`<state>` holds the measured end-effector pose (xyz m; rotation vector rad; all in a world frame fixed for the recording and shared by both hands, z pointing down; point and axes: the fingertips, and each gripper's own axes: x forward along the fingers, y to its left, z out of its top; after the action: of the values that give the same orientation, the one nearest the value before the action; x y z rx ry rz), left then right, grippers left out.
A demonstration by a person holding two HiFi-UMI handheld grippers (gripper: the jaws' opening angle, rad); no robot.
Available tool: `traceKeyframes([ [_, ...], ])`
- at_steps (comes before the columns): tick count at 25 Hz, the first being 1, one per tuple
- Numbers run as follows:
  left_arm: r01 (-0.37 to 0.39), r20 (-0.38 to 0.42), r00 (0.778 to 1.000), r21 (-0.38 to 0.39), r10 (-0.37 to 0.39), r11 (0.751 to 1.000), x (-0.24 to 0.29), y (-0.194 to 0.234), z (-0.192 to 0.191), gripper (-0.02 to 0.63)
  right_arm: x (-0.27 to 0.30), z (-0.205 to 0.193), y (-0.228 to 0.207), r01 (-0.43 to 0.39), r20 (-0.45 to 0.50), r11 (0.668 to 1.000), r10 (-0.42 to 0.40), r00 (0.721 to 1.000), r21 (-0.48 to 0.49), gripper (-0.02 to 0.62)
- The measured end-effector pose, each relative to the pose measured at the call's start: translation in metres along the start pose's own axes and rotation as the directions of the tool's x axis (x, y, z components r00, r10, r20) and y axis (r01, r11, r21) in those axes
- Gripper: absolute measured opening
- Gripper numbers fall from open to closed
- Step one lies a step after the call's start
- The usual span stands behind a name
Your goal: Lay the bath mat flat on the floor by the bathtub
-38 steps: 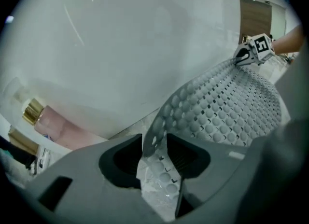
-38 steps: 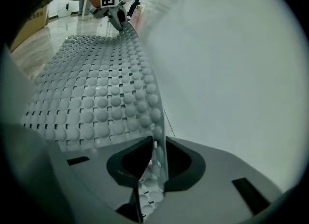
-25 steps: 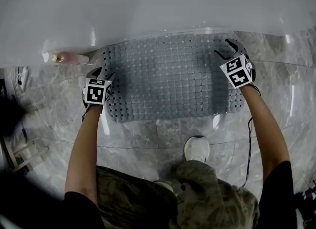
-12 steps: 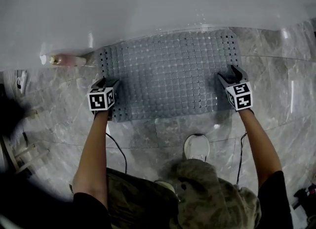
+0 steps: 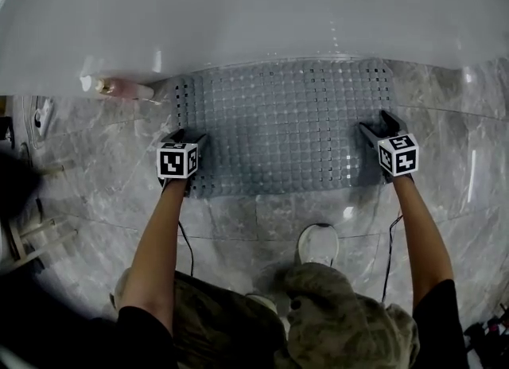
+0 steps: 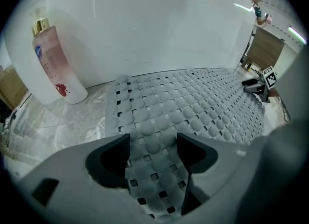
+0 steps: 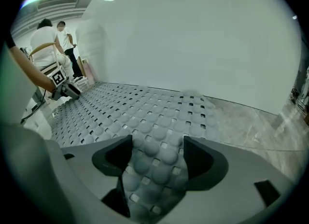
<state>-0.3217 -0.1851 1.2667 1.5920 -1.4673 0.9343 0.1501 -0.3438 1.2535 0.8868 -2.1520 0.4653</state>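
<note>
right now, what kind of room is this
Likely a bathroom: a white bathtub, a grey bath mat beside it on the marble floor, and a pink bottle by the tub.

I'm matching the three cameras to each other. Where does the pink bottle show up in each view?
Head view: pink bottle, left of the bath mat, by the bathtub.
Left gripper view: upper left, upright, beyond the mat's corner.
Right gripper view: not in it.
Shared landmark: the bath mat, in all three.
</note>
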Motion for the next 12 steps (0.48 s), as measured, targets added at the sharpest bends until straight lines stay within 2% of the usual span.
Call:
traceKeyframes([
  [6,0.020,0.009,1.000,-0.052,-0.020,0.998,0.002,0.003,0.003,0.318,0.001,0.003,-0.001,-0.017,0.011,1.000,0.017,1.000,-0.014,0.293],
  [8,0.019,0.042,0.999,-0.118,-0.014,0.993,0.002,0.004,0.005,0.318,0.001,0.002,-0.001,-0.018,0.014,1.000,0.018,1.000,-0.017,0.293],
  [10,0.025,0.089,0.996,-0.227,-0.005,0.974,0.001,0.009,0.009,0.316,0.002,0.003,-0.001,-0.022,0.012,1.000,0.022,1.000,-0.021,0.293],
  [12,0.024,0.108,0.994,-0.283,0.007,0.959,0.000,0.012,0.011,0.313,0.003,0.004,-0.001,-0.028,0.010,0.999,0.028,1.000,-0.024,0.293],
])
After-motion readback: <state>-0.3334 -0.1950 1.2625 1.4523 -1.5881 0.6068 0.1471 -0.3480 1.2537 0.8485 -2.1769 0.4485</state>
